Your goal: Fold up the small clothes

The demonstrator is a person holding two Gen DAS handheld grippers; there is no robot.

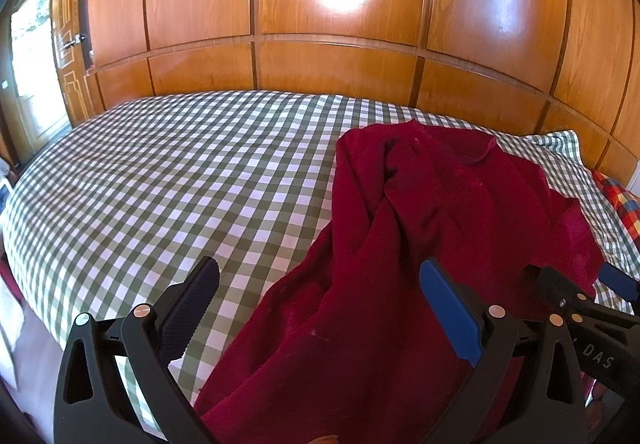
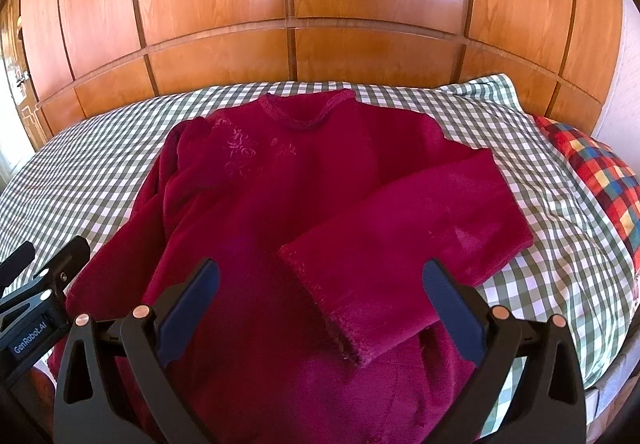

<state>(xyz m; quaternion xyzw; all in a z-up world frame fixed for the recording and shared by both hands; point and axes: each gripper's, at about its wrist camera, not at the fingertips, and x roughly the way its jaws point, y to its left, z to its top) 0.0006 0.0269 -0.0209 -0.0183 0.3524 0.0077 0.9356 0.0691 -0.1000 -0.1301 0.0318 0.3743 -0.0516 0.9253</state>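
A dark red fleece top [image 2: 304,180] lies on the checked bed, collar at the far side. Its right sleeve [image 2: 404,240] is folded across the body, cuff towards me. The left sleeve runs down the left side; it also shows in the left wrist view [image 1: 360,284]. My right gripper [image 2: 320,276] is open and empty just above the lower body and folded cuff. My left gripper [image 1: 320,284] is open and empty over the top's left edge. The right gripper's tip shows in the left wrist view [image 1: 580,284], and the left gripper's in the right wrist view [image 2: 44,264].
The bed has a green-and-white checked sheet [image 1: 160,180]. A multicoloured checked pillow [image 2: 600,172] lies at the right end. A wooden panelled wardrobe [image 2: 304,4] stands behind the bed. A bright doorway [image 1: 32,64] is at the far left.
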